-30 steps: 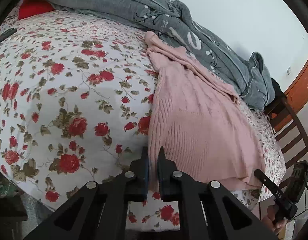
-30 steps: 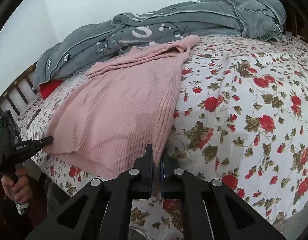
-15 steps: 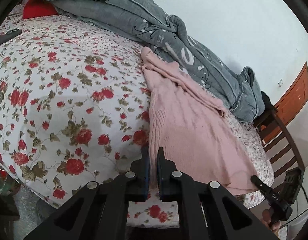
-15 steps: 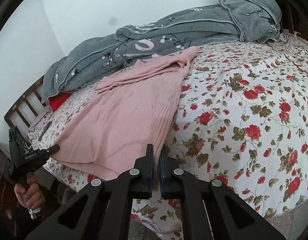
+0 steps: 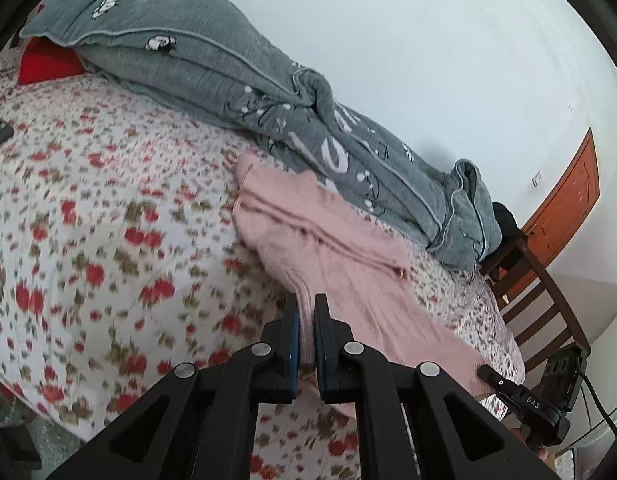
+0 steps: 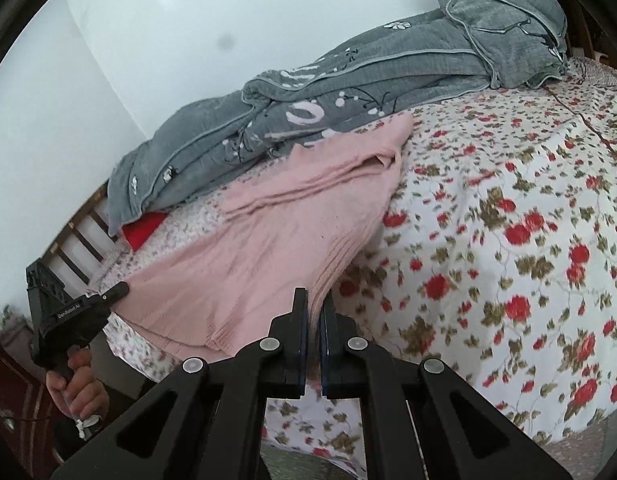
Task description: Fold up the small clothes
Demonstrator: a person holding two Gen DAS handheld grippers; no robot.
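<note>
While your left gripper (image 5: 306,312) and right gripper (image 6: 314,306) pinch the pink sweater's (image 5: 336,264) hem corners, you've raised both since a second ago.

A home bedroom: a bed (image 5: 88,240) in floral sheets, grey quilt (image 5: 268,92), wooden door (image 5: 568,208)

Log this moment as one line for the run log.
step: lift hem | left gripper: shut on pink sweater | right gripper: shut on pink sweater | far end on floral bedspread by grey quilt
</note>
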